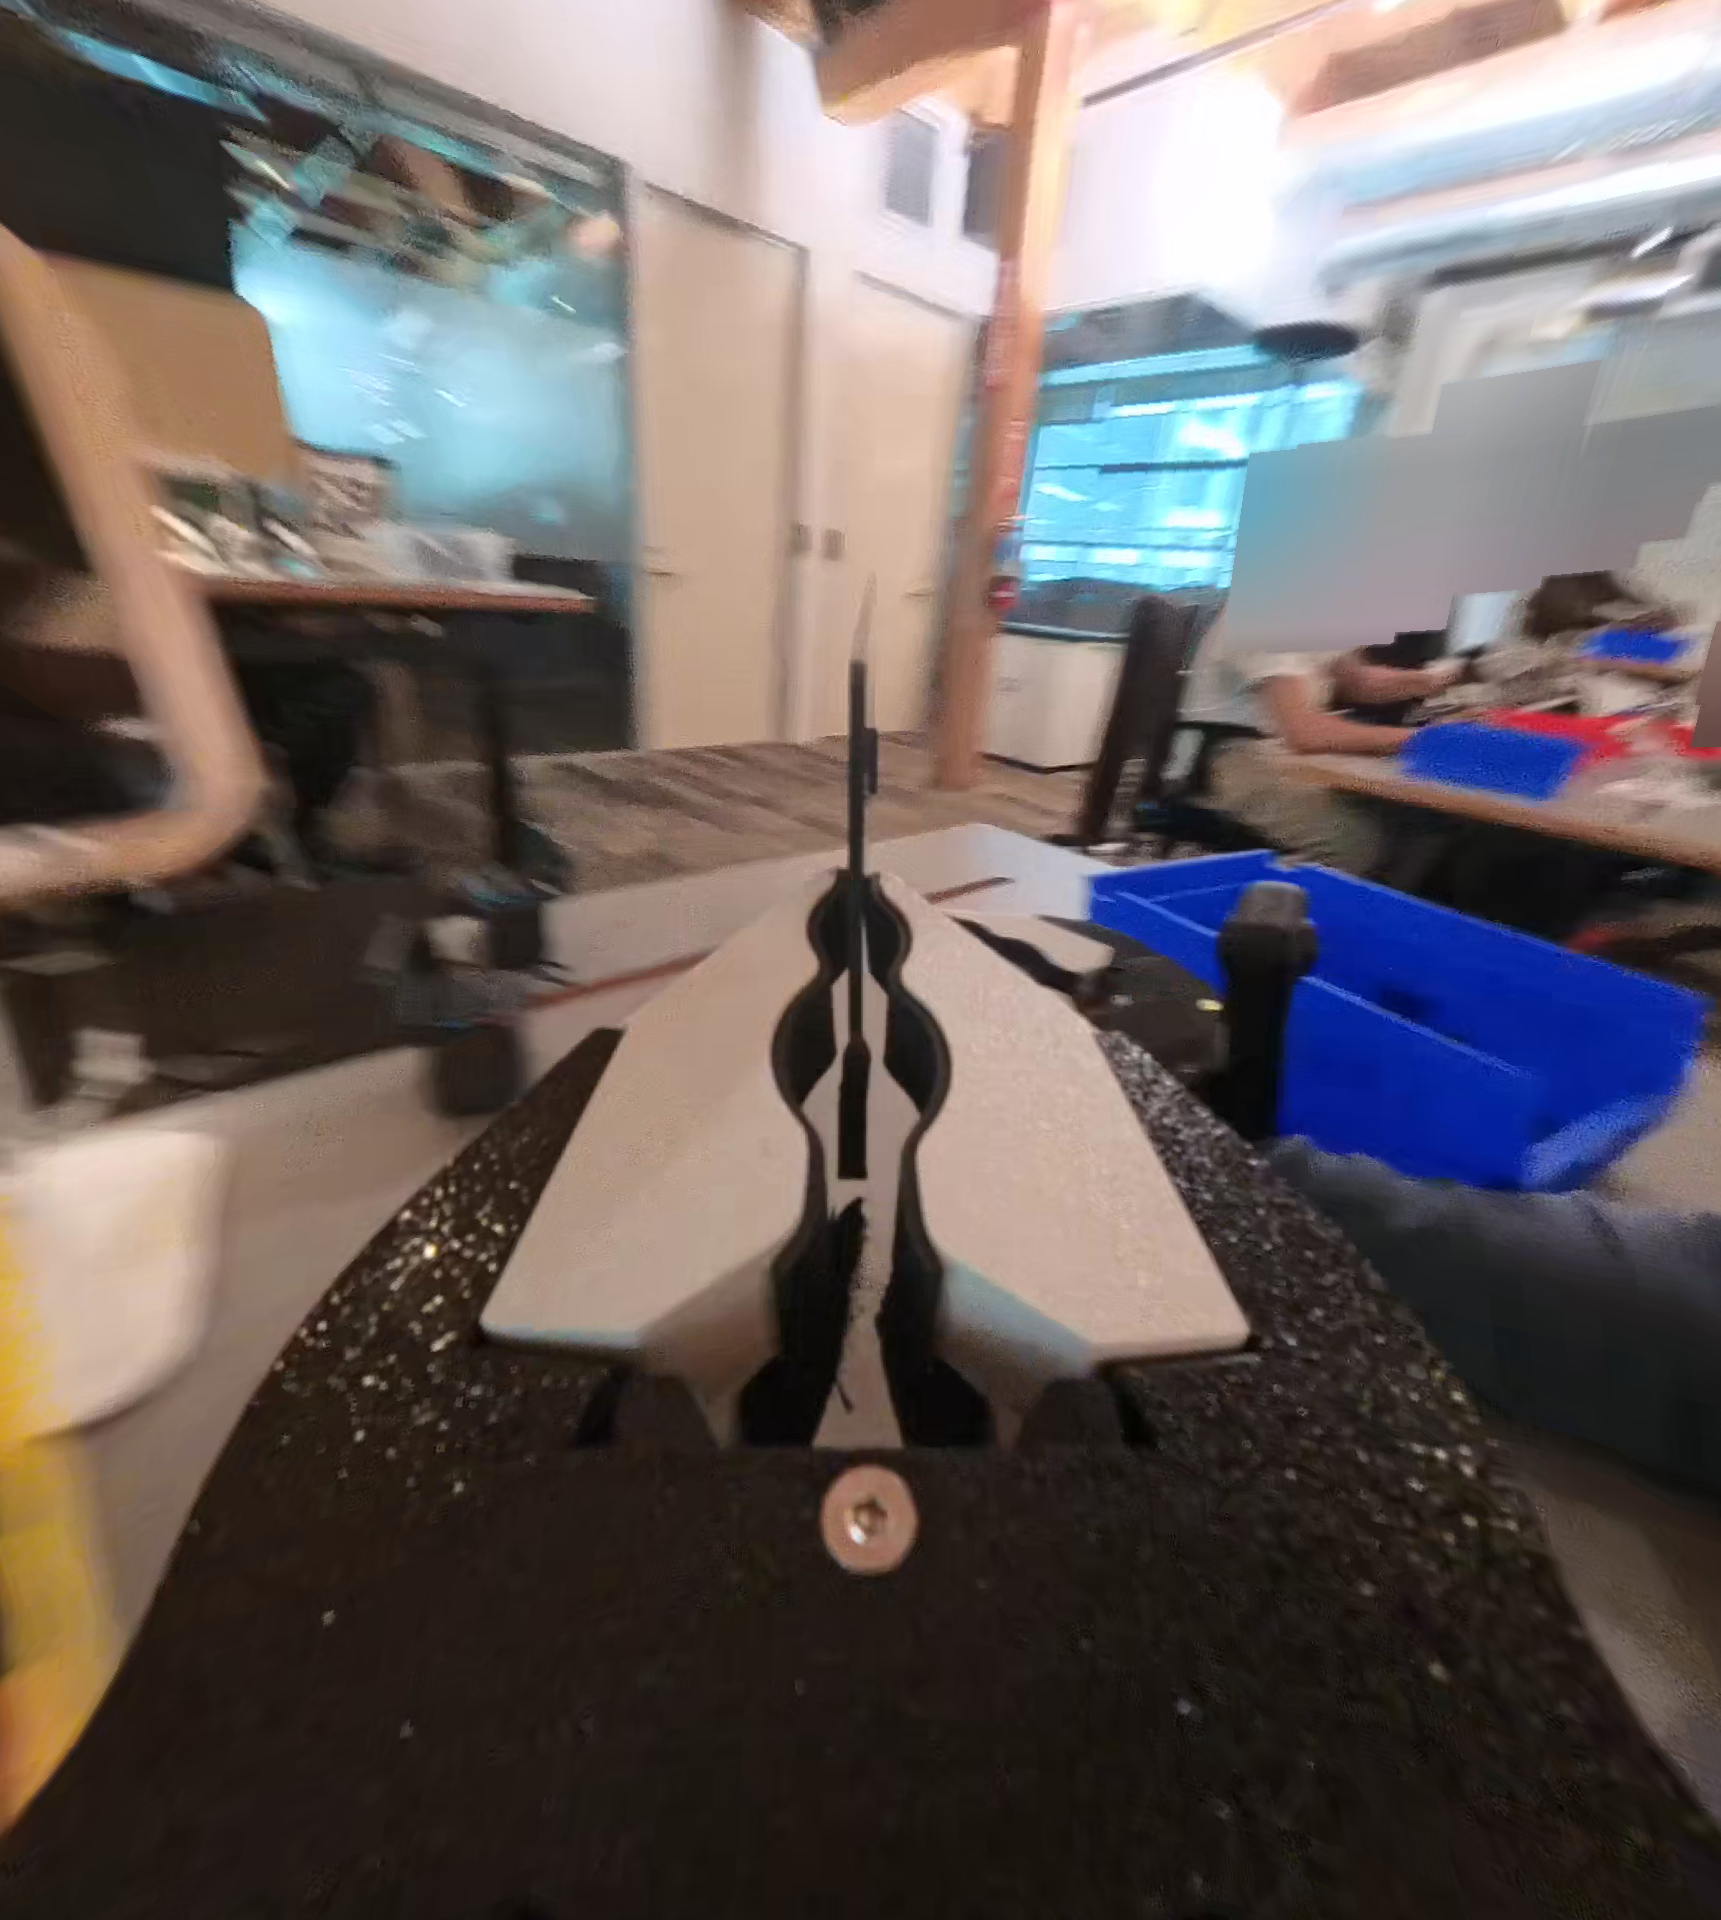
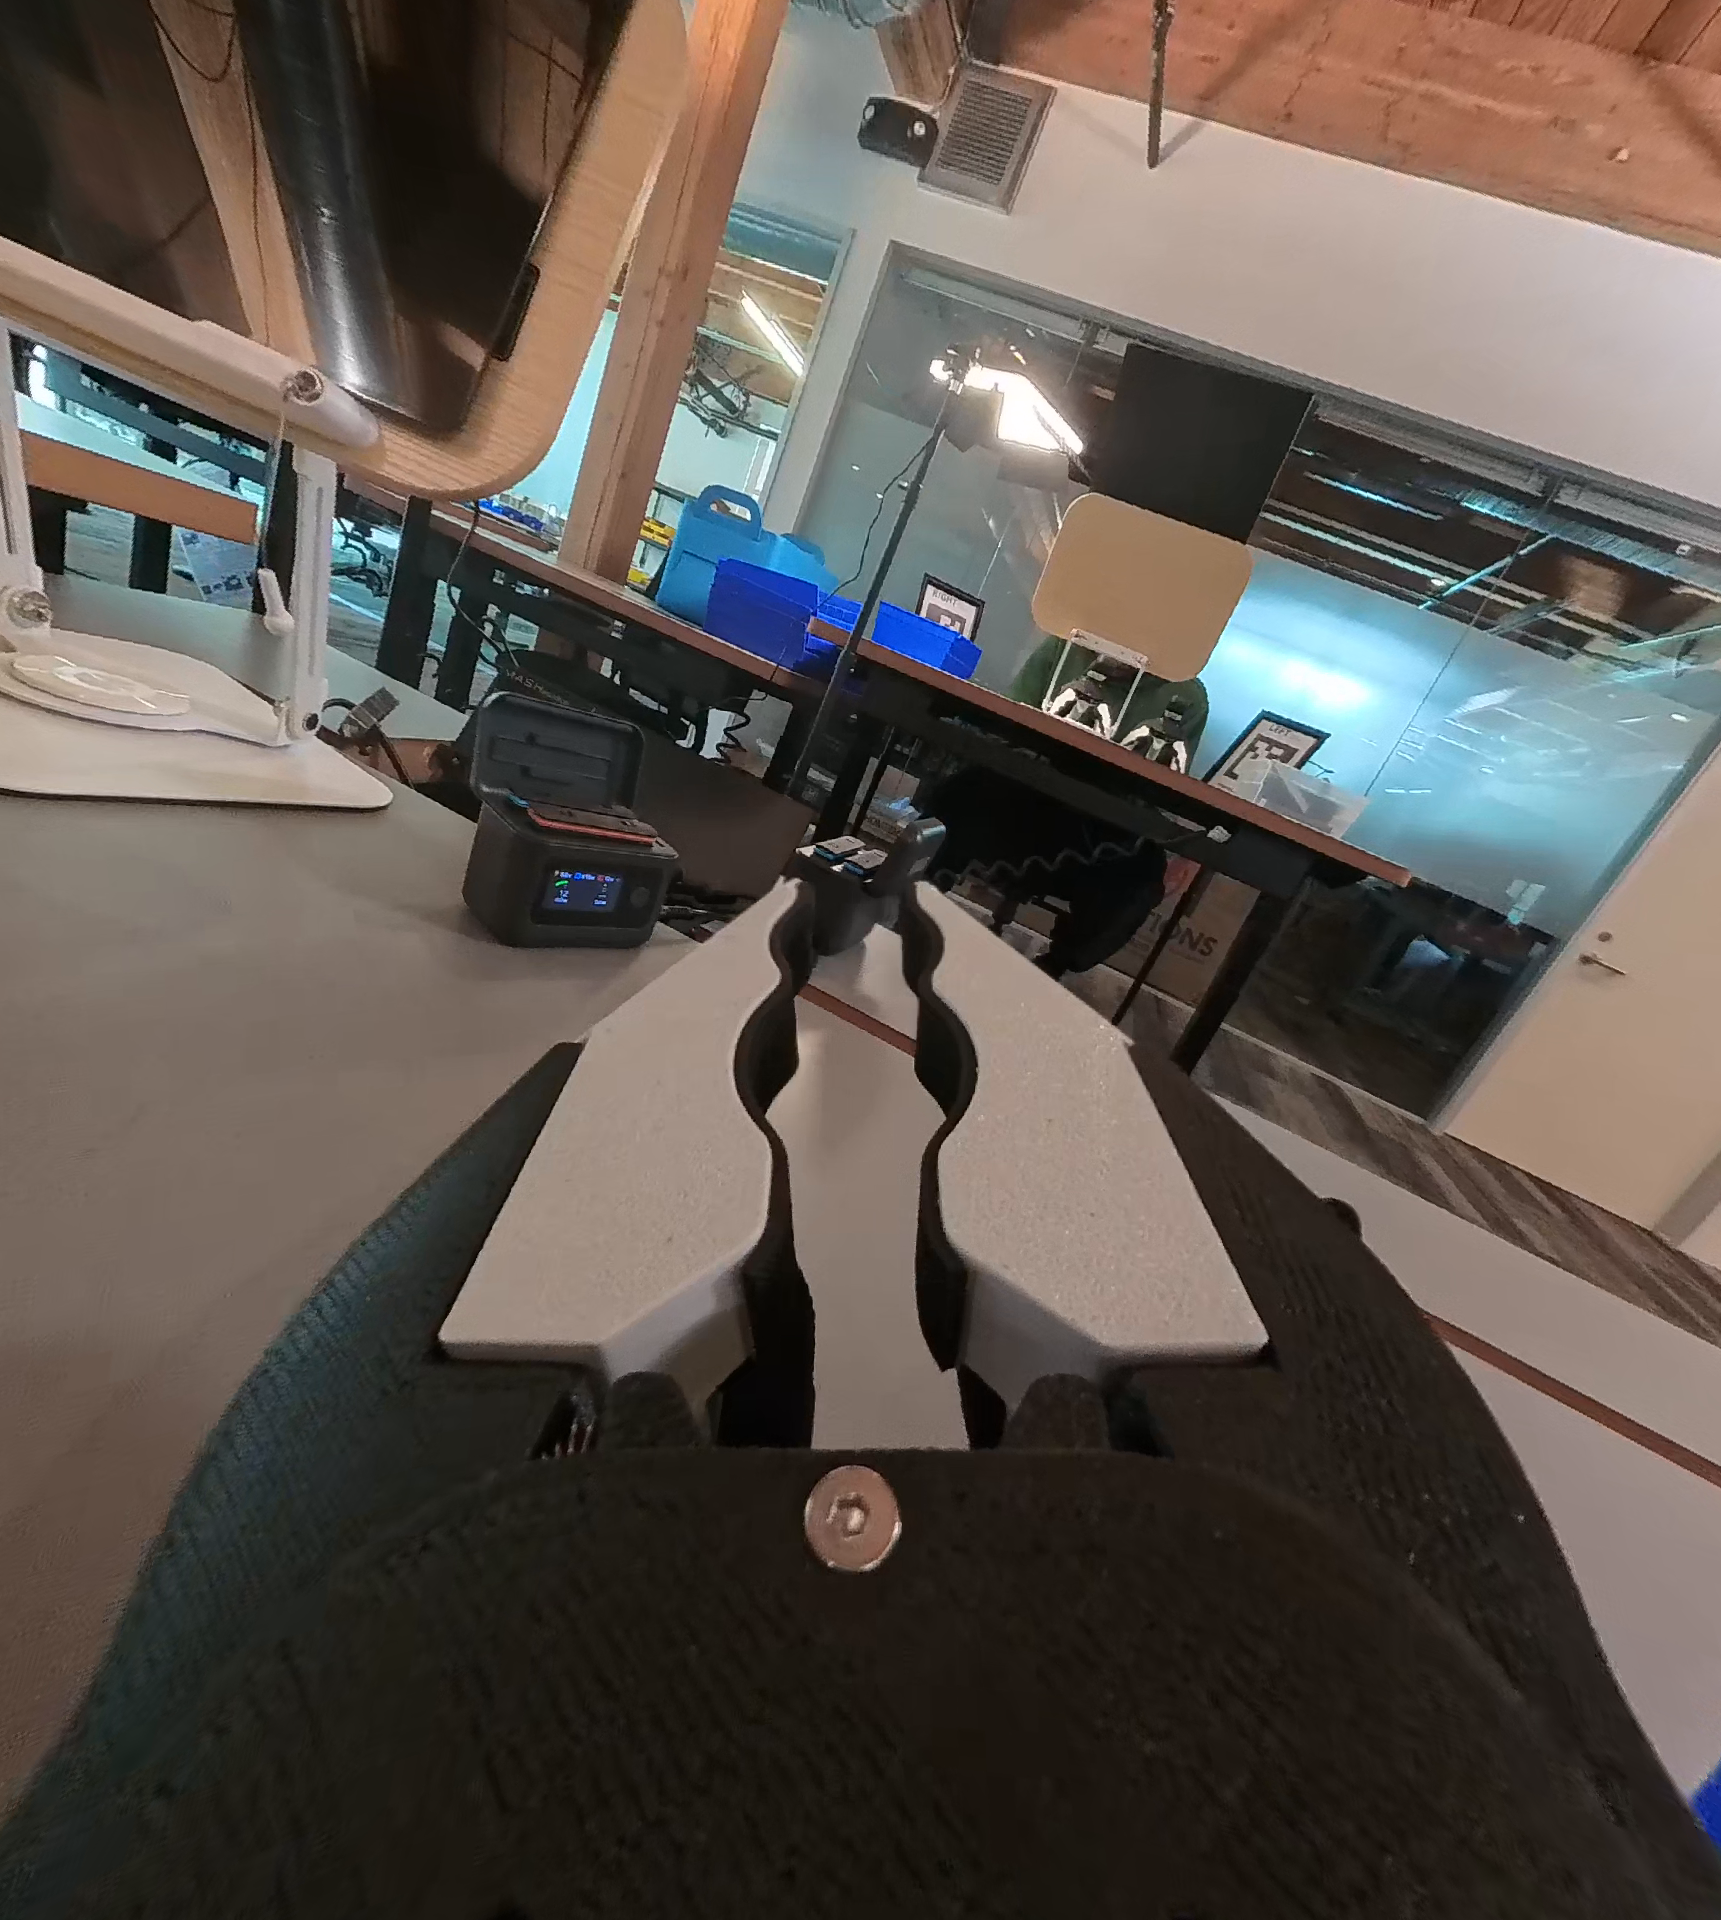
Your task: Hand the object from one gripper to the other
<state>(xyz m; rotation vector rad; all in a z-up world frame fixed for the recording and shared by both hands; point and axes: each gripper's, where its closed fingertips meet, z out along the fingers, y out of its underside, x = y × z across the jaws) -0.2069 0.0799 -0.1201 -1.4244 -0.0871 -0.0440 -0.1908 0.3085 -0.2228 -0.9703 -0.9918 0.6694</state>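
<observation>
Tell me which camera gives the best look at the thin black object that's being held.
The left wrist view. There the thin black object stands edge-on, clamped between the left gripper's shut fingers, its pale tip sticking out past the fingertips. The right wrist view shows none of it: the right gripper is open and empty.

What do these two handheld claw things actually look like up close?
Both look alike. The left gripper has two flat pale grey fingers with wavy black inner pads, set in a speckled, rough black body with a silver screw in the middle. The right gripper matches: grey fingers, black scalloped pads, ribbed black body, silver screw. No cables show. A dark sleeve appears beside the left one.
</observation>
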